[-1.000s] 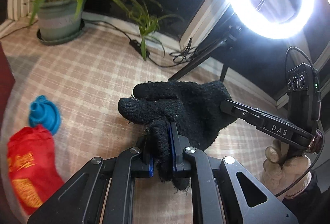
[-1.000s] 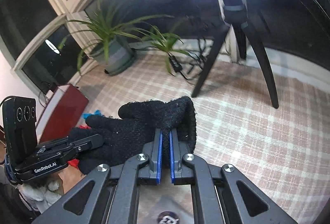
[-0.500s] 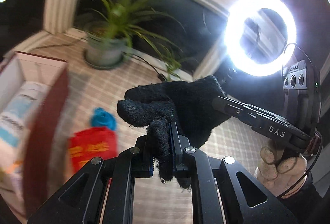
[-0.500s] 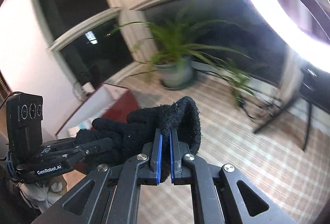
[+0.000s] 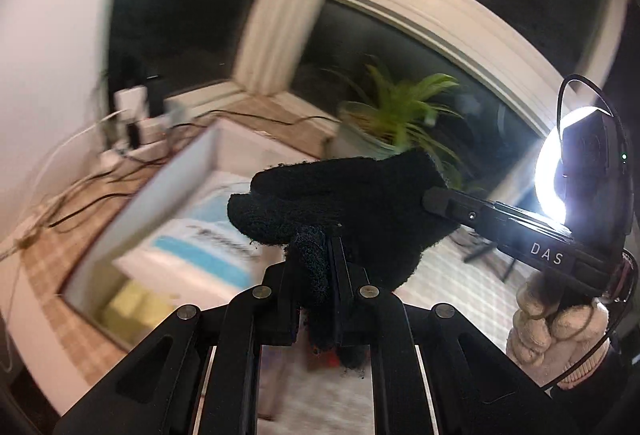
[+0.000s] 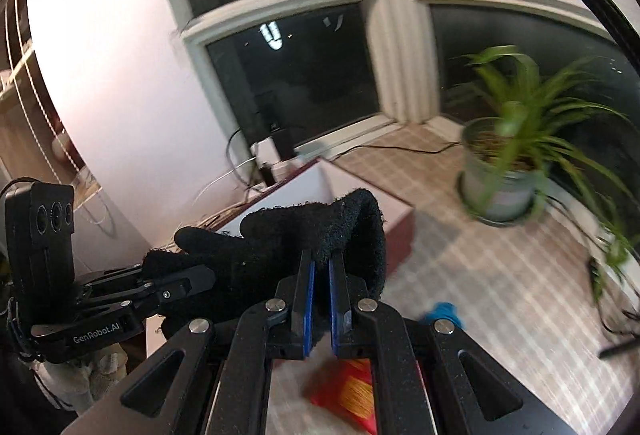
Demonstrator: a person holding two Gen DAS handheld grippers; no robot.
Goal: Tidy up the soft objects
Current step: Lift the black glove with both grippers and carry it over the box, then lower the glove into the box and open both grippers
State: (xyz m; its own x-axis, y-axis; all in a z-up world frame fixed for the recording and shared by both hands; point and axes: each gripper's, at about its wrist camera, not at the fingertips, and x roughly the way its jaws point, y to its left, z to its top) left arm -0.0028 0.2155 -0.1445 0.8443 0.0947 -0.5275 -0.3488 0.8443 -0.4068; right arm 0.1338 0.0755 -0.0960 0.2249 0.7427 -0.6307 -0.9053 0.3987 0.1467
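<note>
Hanging between both, black glove (image 5: 352,203): left gripper (image 5: 316,275) and right gripper (image 6: 320,275) each clamped on it

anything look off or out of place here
Nothing looks spilled or damaged. The black glove hangs slightly bunched between the left gripper and right gripper, above the open box. A red pouch lies loose on the floor.

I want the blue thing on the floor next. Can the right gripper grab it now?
Probably not. The right gripper is shut on the black glove, which the left gripper also clamps, and the blue thing lies below on the floor.
</note>
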